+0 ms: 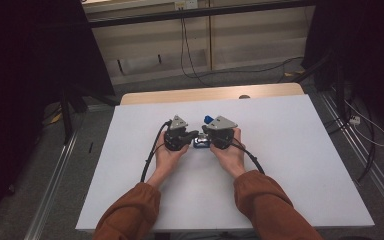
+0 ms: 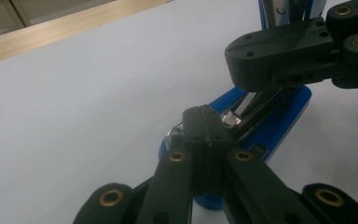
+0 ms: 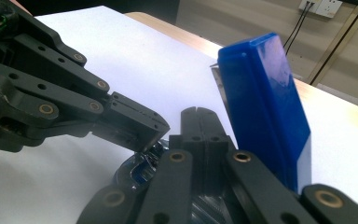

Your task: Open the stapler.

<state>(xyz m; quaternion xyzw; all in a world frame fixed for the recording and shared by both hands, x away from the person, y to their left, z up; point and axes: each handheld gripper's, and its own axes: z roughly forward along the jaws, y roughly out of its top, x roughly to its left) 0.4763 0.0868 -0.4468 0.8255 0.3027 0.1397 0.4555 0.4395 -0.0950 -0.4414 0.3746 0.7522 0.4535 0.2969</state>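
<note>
A blue stapler (image 1: 200, 143) lies hinged open on the white table (image 1: 280, 150) between my two grippers. Its blue top arm (image 3: 261, 107) stands tilted upward, and its blue base (image 2: 279, 121) with the metal staple channel (image 2: 231, 120) rests on the table. My left gripper (image 2: 205, 122) is shut, its tips pressed together and resting against the metal channel. My right gripper (image 3: 199, 122) is also shut, with the raised blue arm just to its right. The left gripper (image 3: 135, 126) and the right gripper (image 2: 261, 60) meet tip to tip over the base. I see nothing held between either pair of jaws.
A person's hands and brown sleeves (image 1: 130, 210) reach in from the near edge. A wooden strip (image 1: 210, 93) borders the table's far side. Cables (image 1: 185, 50) hang by the back wall, and a metal rail (image 1: 55, 175) runs along the floor at left.
</note>
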